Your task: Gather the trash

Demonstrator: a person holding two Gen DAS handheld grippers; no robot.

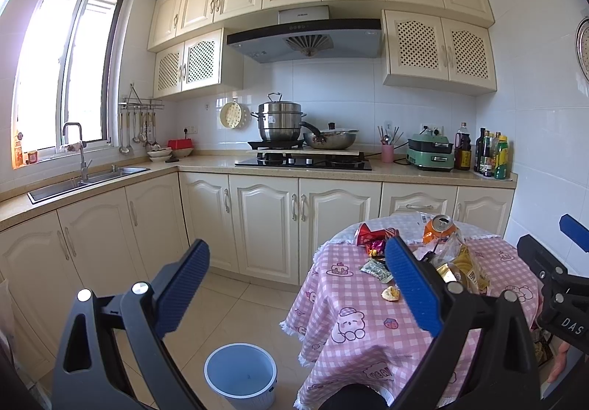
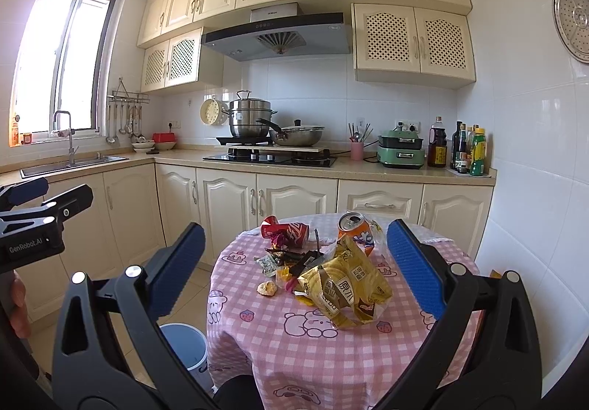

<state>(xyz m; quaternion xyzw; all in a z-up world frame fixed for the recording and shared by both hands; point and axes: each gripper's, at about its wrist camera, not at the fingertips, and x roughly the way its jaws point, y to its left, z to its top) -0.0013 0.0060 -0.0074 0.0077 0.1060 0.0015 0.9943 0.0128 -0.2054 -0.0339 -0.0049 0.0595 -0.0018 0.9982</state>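
Gold foil caught the light on a crumpled snack bag (image 2: 344, 290) that lay at the near edge of the trash heap, on the round tabletop (image 2: 257, 354) covered by a pink checked cloth printed with cartoon bears. Behind the bag a dented orange soda can (image 2: 356, 231) stood tilted, and to its left a crushed red can (image 2: 285, 231) lay on its side. Between them sat a clutter of small sweet wrappers (image 2: 283, 259), with a green-and-white sachet (image 2: 268, 265) at the left edge of the heap and a bit of orange peel (image 2: 267, 287) lying apart, nearer the camera.

The right claw (image 2: 294, 266) hung released above the tabletop, its blue ribbed pads wide apart and holding nothing, the heap framed between them. The left claw (image 1: 296, 290) was likewise spread and empty, off the tabletop's left side, with one pad over the floor and the other in front of the trash. A white plastic bin (image 1: 241, 375) with a blue-grey inside stood on the tiled floor just beside the tabletop, below the left claw.

Beyond, cream cabinets ran under a speckled counter carrying a black gas hob (image 2: 270, 157), a steel steamer pot (image 2: 250, 119) and a wok (image 2: 298, 135).
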